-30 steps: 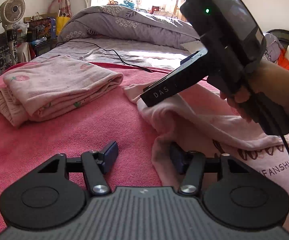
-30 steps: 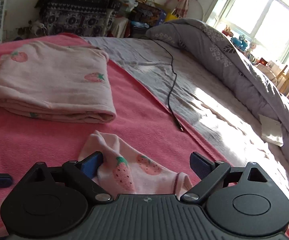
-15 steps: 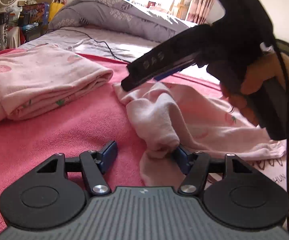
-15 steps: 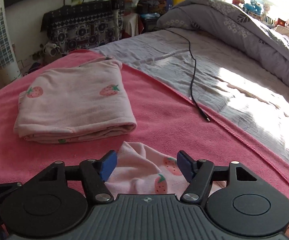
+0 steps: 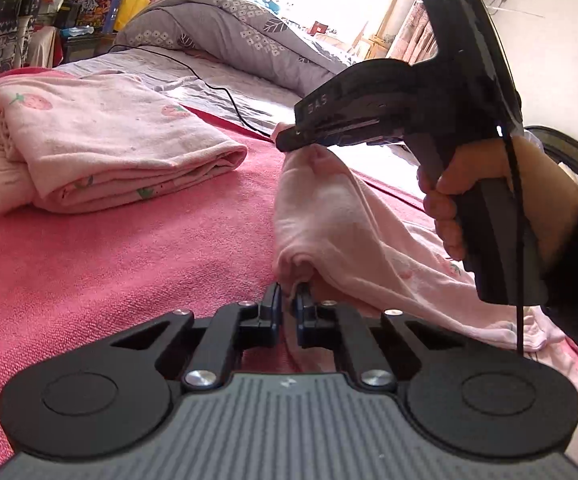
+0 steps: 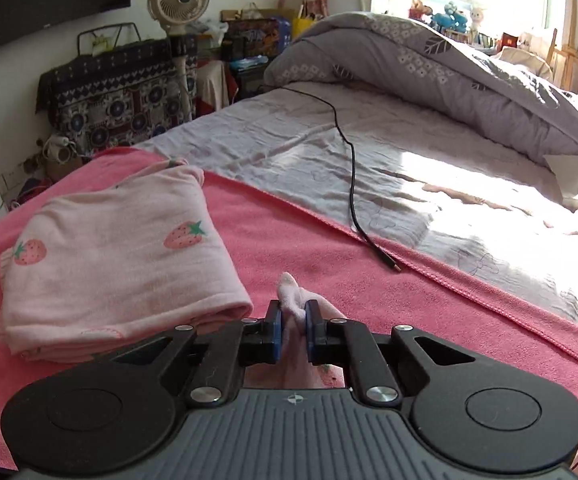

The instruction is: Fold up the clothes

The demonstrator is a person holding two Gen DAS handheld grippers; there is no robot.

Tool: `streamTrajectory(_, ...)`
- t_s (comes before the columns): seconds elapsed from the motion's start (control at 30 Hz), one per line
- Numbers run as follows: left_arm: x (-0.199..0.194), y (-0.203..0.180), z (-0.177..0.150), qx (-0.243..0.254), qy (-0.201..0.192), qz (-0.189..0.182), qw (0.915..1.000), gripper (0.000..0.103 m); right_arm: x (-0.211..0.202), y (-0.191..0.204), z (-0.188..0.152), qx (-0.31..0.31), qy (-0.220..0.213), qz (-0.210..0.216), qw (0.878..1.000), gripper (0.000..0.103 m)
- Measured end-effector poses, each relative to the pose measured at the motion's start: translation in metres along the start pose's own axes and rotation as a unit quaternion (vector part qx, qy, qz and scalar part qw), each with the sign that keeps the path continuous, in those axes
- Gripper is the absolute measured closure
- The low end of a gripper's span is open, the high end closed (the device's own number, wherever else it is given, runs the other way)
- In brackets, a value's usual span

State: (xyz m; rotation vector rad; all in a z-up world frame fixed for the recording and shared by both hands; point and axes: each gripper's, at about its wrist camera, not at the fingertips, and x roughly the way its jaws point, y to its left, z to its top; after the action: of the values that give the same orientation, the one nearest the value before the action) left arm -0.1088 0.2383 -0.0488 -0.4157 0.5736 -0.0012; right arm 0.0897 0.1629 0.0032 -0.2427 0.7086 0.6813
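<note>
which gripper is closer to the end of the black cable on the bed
Right. The right gripper, closing on the unfolded pink garment, sits just short of the black cable plug. The left gripper pinches the same garment nearer the person, farther from the cable.

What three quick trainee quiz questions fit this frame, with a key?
1. True or false: the folded pile lies on the grey sheet.
2. The left gripper is shut on: A) cable B) garment C) quilt.
3. Fill in: the pile's print shows ___.
Key: 1 false, it lies on the pink blanket; 2 B; 3 strawberries.
</note>
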Motion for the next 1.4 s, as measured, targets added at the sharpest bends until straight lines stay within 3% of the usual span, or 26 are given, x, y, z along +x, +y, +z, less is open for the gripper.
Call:
streamTrajectory(0.2, -0.002, 0.004, -0.002, -0.002, 0.004, 0.0, 1.0, 0.096, 0.028, -0.003, 0.008, 0.012, -0.006, 0.01, 1.0, 0.094)
streamTrajectory(0.37, 0.001, 0.016, 0.001, -0.027, 0.006, -0.015, 0.9995, 0.091, 0.052, -0.01, 0.002, 0.052, 0.004, 0.026, 0.998, 0.091)
streamTrajectory(0.47, -0.002, 0.017, -0.001, -0.031, 0.003, -0.015, 0.9994, 0.088, 0.018, -0.027, 0.006, 0.08, -0.032, 0.043, 0.995, 0.065)
streamTrajectory(0.5, -0.004, 0.016, -0.002, -0.03, 0.002, -0.013, 0.9995, 0.087, -0.001, -0.032, 0.005, 0.07, -0.043, 0.045, 0.996, 0.048)
streamTrajectory(0.53, -0.004, 0.015, -0.002, -0.029, 0.002, -0.011, 0.9995, 0.085, -0.019, -0.036, 0.003, 0.059, -0.054, 0.047, 0.996, 0.038)
streamTrajectory(0.67, -0.004, 0.011, -0.003, -0.021, 0.004, -0.015, 0.9997, 0.075, -0.114, -0.061, -0.036, 0.002, -0.102, 0.018, 0.995, 0.022)
streamTrajectory(0.73, -0.002, 0.01, -0.002, -0.02, 0.0, -0.029, 0.9994, 0.058, -0.155, -0.077, -0.068, -0.001, -0.115, -0.005, 0.993, 0.012)
streamTrajectory(0.8, -0.004, 0.004, 0.001, -0.013, -0.009, -0.01, 0.9998, 0.05, -0.191, -0.099, -0.107, 0.002, -0.114, -0.039, 0.993, 0.01)
streamTrajectory(0.93, 0.009, -0.025, 0.01, 0.048, -0.015, 0.09, 0.9946, 0.045, -0.224, -0.149, -0.174, 0.041, -0.087, -0.103, 0.99, 0.01)
streamTrajectory(1.03, 0.021, -0.041, 0.012, 0.098, -0.004, 0.168, 0.9809, 0.043, -0.218, -0.186, -0.199, 0.125, -0.079, -0.093, 0.985, 0.011)
streamTrajectory(1.1, 0.016, -0.034, 0.011, 0.092, -0.02, 0.206, 0.9741, 0.042, -0.212, -0.196, -0.205, 0.15, -0.089, -0.079, 0.982, 0.012)
streamTrajectory(1.2, 0.007, -0.011, 0.009, 0.044, -0.018, 0.181, 0.9823, 0.042, -0.2, -0.206, -0.207, 0.177, -0.085, -0.067, 0.978, 0.012)
streamTrajectory(1.27, 0.005, -0.011, 0.008, 0.049, -0.021, 0.185, 0.9813, 0.042, -0.192, -0.211, -0.209, 0.195, -0.067, -0.048, 0.977, 0.024)
streamTrajectory(1.33, 0.006, -0.015, 0.006, 0.063, -0.02, 0.197, 0.9782, 0.042, -0.181, -0.212, -0.212, 0.205, -0.041, -0.028, 0.977, 0.06)
streamTrajectory(1.4, 0.007, -0.018, 0.005, 0.07, -0.019, 0.202, 0.9767, 0.041, -0.177, -0.21, -0.207, 0.209, -0.04, -0.039, 0.976, 0.076)
